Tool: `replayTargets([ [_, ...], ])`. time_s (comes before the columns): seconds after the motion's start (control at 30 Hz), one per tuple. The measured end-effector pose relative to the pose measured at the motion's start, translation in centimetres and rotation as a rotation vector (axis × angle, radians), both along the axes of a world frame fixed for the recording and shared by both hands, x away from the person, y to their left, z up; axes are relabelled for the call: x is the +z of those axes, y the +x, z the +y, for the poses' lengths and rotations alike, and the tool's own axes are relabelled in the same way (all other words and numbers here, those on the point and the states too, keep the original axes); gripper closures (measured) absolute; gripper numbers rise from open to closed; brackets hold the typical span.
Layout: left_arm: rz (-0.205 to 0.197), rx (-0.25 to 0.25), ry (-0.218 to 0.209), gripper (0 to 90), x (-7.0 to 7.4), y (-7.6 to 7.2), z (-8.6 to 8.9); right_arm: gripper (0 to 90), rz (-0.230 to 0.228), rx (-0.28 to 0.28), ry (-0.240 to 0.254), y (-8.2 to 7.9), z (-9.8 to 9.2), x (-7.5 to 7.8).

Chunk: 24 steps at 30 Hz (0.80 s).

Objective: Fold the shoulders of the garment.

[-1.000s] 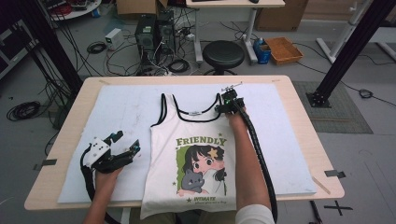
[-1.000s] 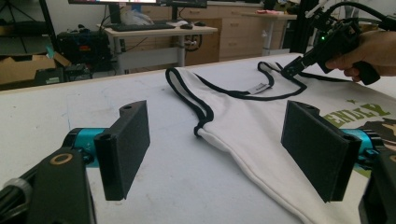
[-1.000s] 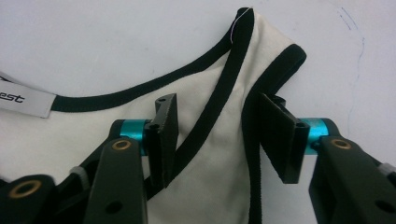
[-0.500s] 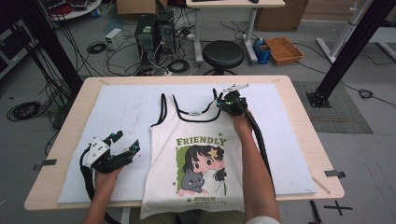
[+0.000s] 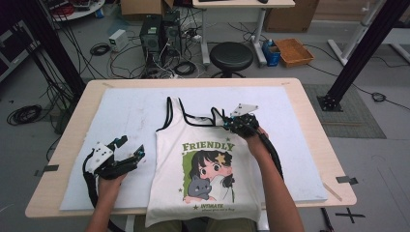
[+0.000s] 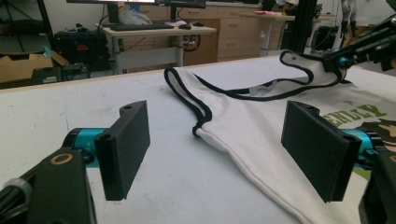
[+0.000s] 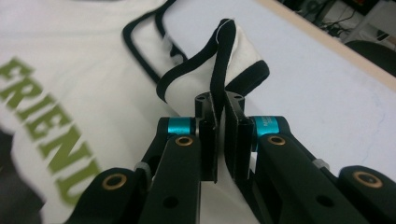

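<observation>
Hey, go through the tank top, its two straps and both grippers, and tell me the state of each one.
Tank top: spread flat, print side up, hem over the table's near edge.
Right strap: lifted and folded, pinched between the pads.
Left strap: lying flat on the white mat.
Right gripper: shut on the right strap.
Left gripper: open, holding nothing, beside the tank top.

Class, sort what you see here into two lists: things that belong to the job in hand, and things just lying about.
In the job: tank top; its shoulder strap, clamped in the right gripper; left gripper, jaws open beside the top; white mat.

Lying about: stool; computer tower; floor cables; orange tray.
</observation>
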<state>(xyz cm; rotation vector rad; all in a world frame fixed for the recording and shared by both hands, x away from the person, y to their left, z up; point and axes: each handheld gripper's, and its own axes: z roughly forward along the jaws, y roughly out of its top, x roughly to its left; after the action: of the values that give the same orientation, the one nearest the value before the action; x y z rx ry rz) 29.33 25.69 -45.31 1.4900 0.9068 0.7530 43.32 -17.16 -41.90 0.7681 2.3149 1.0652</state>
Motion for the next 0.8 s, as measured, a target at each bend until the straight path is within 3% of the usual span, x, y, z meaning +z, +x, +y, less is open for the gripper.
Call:
replayTargets([
  [0.07,0.0,0.0,0.0,23.7,0.0,0.0,0.0,84.9,-0.002,0.016,-0.021,-0.3,0.1,-0.1],
  [0.1,0.002,0.001,0.0,23.7,0.0,0.0,0.0,82.4,0.001,0.035,-0.066,-1.4,0.1,-0.4],
  [0.13,0.002,0.001,0.0,23.7,0.0,0.0,0.0,75.8,0.01,0.039,-0.059,-1.6,0.0,-0.5],
  [0.17,0.002,0.002,0.001,23.7,0.0,0.0,0.0,63.9,0.039,0.036,-0.031,-1.8,-0.2,-0.5],
  [0.23,0.001,0.002,-0.001,23.7,0.0,0.0,0.0,55.1,0.065,0.028,0.02,-2.0,-0.7,-0.3],
  [0.33,0.002,0.004,0.002,23.7,0.0,0.1,-0.1,50.8,0.054,-0.021,0.107,-1.6,-1.0,0.7],
  [0.4,0.009,0.01,0.002,23.7,0.0,0.1,-0.1,50.1,0.067,-0.027,0.116,-0.9,-0.4,1.4],
  [0.5,0.015,0.01,0.004,23.7,0.0,0.2,-0.1,50.0,0.101,0.007,0.052,0.9,1.8,1.8],
  [0.57,0.014,0.009,0.004,23.7,0.0,0.2,0.0,49.2,0.155,0.025,-0.01,2.3,3.4,1.4],
  [0.6,0.014,0.009,0.004,23.7,0.0,0.2,0.0,49.2,0.155,0.025,-0.01,2.3,3.4,1.4],
  [0.63,0.014,0.007,0.003,23.7,0.0,0.2,0.0,50.0,0.202,0.042,-0.077,3.4,4.7,0.8],
  [0.67,0.014,0.007,0.003,23.7,0.0,0.2,0.0,54.1,0.216,0.051,-0.1,3.8,5.1,0.5],
  [0.7,0.015,0.005,0.002,23.7,0.0,0.2,0.0,64.5,0.224,0.059,-0.122,4.0,5.4,0.3],
  [0.73,0.014,0.005,0.001,23.7,0.0,0.2,0.0,74.3,0.217,0.065,-0.151,4.1,5.5,0.1],
  [0.8,0.014,0.005,0.001,23.7,0.0,0.2,0.0,83.7,0.185,0.051,-0.152,4.0,5.2,0.3],
])
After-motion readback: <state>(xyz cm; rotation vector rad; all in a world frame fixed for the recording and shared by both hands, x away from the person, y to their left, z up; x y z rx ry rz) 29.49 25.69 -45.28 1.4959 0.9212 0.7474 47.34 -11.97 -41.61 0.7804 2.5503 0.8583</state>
